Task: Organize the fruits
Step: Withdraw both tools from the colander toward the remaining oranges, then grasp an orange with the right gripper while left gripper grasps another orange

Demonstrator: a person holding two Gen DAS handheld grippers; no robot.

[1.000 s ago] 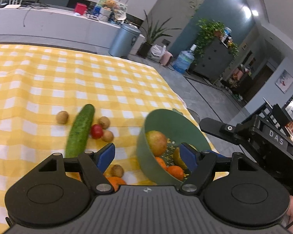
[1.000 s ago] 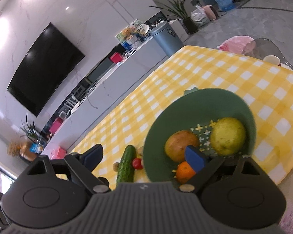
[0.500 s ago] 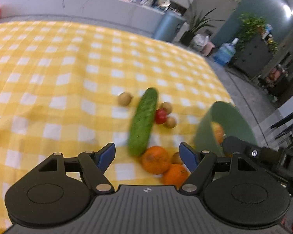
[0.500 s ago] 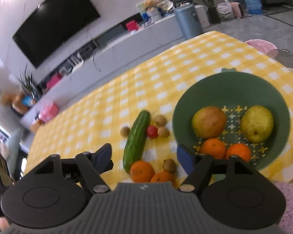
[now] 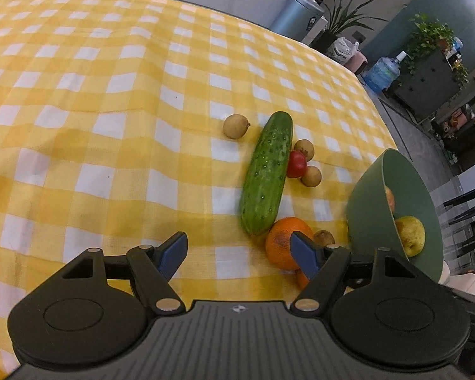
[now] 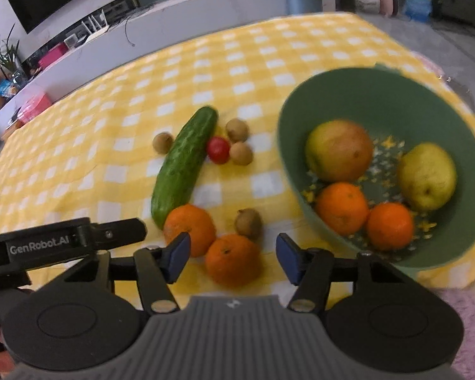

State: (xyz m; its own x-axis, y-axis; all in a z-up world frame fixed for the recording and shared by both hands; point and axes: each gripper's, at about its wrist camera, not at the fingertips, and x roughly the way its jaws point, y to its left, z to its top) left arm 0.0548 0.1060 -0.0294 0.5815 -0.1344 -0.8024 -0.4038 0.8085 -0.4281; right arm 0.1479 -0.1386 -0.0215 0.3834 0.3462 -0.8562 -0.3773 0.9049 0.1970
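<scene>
Two dimpled round oranges [image 6: 212, 243], bumpy cucumber [image 6: 183, 164].

Table [image 6: 269, 41]: all items sit on it.
Bowl [image 6: 357, 95]: right of the loose items, near table's right edge.
In bowl: 2 oranges [image 6: 342, 207] at front, side by side; big round fruit [image 6: 338, 150] behind them, pear [image 6: 427, 175] to its right.
Cucumber [image 6: 183, 164]: left of bowl, lying diagonally.
Tomato [image 6: 218, 149]: touching cucumber's right side, betw. 2 small round fruits [image 6: 237, 129]; 3rd small one [image 6: 162, 142] just left of cucumber.
Front of cucumber: 2 loose oranges [image 6: 191, 228] next to each other, another small fruit [image 6: 248, 223] just right of them.
</scene>
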